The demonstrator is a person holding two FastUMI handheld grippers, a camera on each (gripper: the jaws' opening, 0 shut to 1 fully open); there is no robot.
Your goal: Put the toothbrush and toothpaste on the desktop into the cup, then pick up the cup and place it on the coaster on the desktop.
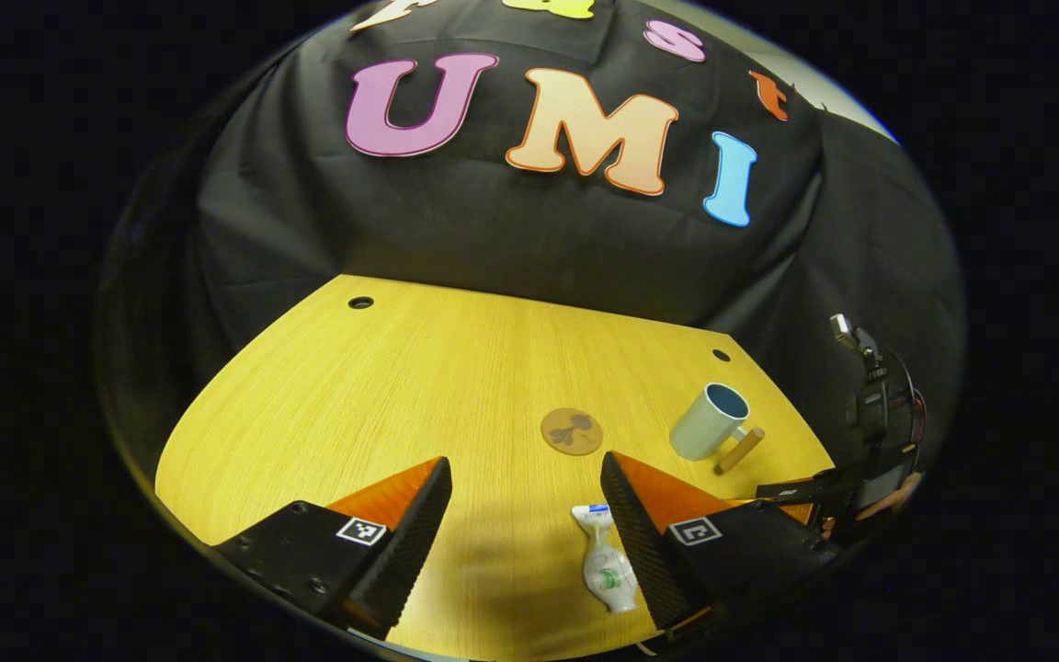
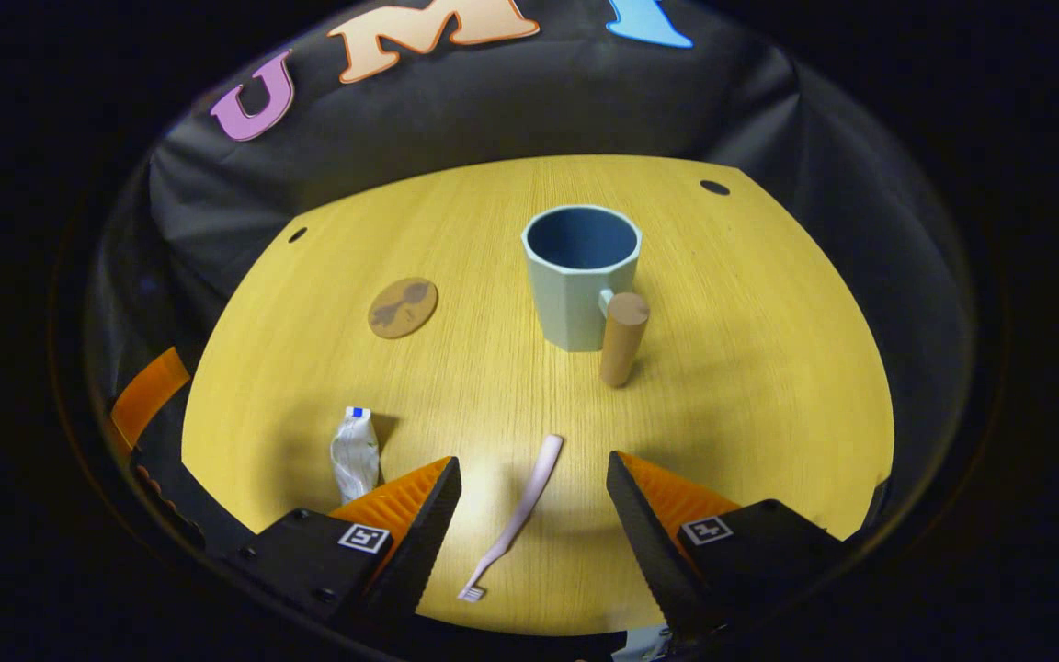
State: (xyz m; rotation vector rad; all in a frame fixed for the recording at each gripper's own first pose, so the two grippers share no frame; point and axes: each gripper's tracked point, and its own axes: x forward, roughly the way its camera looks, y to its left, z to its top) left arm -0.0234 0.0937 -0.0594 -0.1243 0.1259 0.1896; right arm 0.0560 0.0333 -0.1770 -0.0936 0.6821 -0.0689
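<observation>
A: Left claw [image 1: 525, 515] – status?

B: Jaws spread wide, nothing betw. them. Hangs over the near part of the desk [image 1: 382, 386]. The paste tube [image 1: 607, 563] lies flat on the desk just inside the claw's right finger [image 1: 644, 542], cap end pointing away from the camera. Touching or merely overlapped in the view: can't tell.

A: Right claw [image 2: 529, 515]?

B: Also wide open, empty. The brush [image 2: 516, 519] lies on the desk betw. its fingers, apart from both. Bristle end nearest the camera, handle running away twd. the cup [image 2: 582, 276].

A: Cup?

B: Upright on the desk, mouth open, empty inside as far as the right gripper view shows. Light outside, dark blue inside. Its wooden peg handle [image 2: 623, 338] faces the right claw. In the left gripper view the cup sits to the right, twd. the far desk edge, handle twd. the near right.

A: Coaster?

B: Round, brown, dark pattern on top. Coaster [image 2: 403, 307] lies flat, bare, left of the cup and well apart from it in the right gripper view. In the left gripper view it sits just beyond the gap betw. that claw's fingers.

A: Tube from the other side?

B: In the right gripper view the tube lies left of the brush, near the left finger, clear of the brush.

A: Other gear?

B: Right claw's body and mount show at the right edge of the left gripper view, beside the desk edge. Two cable holes near the far edge of the desk.
</observation>
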